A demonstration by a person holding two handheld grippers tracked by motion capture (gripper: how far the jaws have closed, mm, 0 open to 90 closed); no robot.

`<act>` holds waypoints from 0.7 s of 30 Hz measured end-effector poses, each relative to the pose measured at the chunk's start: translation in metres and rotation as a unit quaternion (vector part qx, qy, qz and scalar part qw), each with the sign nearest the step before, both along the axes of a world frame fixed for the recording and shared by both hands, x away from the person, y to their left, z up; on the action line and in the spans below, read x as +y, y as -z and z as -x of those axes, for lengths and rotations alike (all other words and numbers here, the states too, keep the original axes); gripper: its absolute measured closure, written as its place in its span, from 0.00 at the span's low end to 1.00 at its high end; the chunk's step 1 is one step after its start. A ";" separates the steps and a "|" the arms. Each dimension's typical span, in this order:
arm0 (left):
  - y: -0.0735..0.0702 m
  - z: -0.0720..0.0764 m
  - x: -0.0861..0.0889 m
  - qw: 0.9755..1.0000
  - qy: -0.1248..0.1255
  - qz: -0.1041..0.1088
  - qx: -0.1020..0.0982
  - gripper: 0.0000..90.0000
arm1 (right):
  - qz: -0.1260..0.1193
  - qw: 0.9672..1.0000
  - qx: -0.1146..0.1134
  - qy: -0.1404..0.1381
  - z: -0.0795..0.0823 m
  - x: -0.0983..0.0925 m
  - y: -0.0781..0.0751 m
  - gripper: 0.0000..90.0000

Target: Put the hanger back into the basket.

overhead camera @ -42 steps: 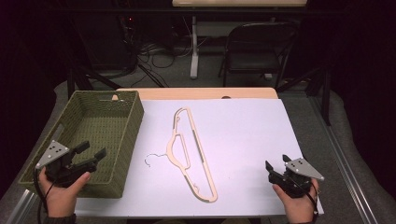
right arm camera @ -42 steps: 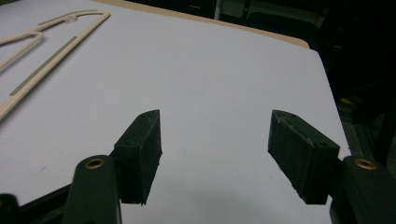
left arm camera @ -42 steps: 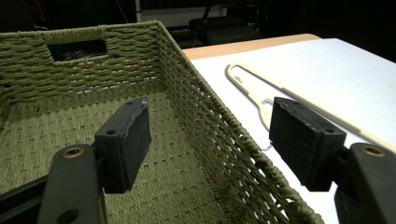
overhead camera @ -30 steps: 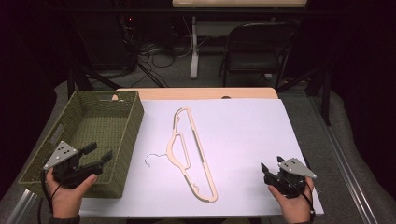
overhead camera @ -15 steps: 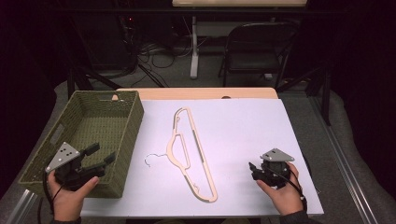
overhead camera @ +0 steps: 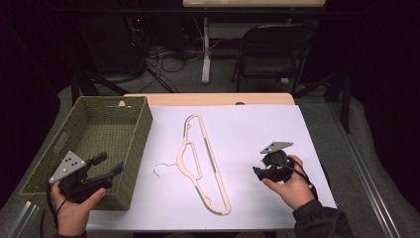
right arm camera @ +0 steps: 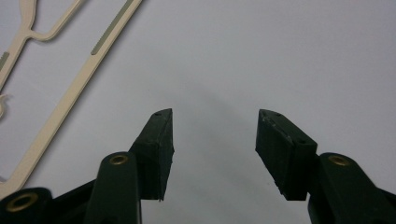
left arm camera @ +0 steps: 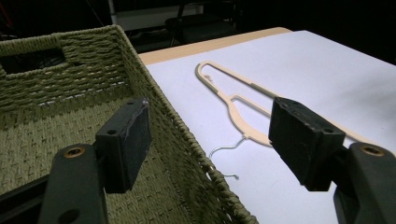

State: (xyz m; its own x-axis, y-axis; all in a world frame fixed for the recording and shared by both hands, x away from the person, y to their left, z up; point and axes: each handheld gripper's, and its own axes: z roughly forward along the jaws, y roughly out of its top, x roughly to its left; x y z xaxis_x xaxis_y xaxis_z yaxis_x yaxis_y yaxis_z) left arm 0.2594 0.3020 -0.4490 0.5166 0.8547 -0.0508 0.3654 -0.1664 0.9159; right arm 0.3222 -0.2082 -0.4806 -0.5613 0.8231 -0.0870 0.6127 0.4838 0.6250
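We see the right gripper (overhead camera: 258, 172) come in from the table's near right corner, leftward and a little farther up the white sheet (overhead camera: 257, 129), toward the hanger (overhead camera: 205, 163) but still apart from it. Its jaws have just been closing partway with nothing between them, only bare sheet under them in the right gripper view. The right hand (overhead camera: 292, 186) and sleeve (overhead camera: 319, 223) reach further onto the table.
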 end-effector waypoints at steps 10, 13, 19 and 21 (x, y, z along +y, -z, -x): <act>-0.001 0.001 -0.010 1.000 0.016 -0.004 0.002 0.33 | 0.020 0.998 0.052 0.013 -0.025 0.026 -0.006 0.52; -0.001 0.001 -0.012 1.000 0.019 -0.005 0.003 0.33 | 0.019 0.998 0.054 0.018 -0.030 0.031 -0.007 0.53; 0.000 0.001 -0.017 1.000 0.029 -0.008 0.004 0.33 | 0.025 0.995 0.091 0.029 -0.044 0.045 -0.009 0.57; 0.000 0.001 -0.019 0.999 0.030 -0.009 0.005 0.33 | 0.032 0.994 0.097 0.030 -0.050 0.052 -0.005 0.57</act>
State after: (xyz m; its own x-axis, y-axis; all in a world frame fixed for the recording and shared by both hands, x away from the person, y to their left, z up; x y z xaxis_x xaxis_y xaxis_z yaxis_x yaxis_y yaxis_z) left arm 0.2583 0.2831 -0.4494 0.5672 0.8226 -0.0409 0.3626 -0.2048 0.9092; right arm 0.3724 -0.1560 -0.4755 -0.5228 0.8517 -0.0353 0.7478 0.4782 0.4606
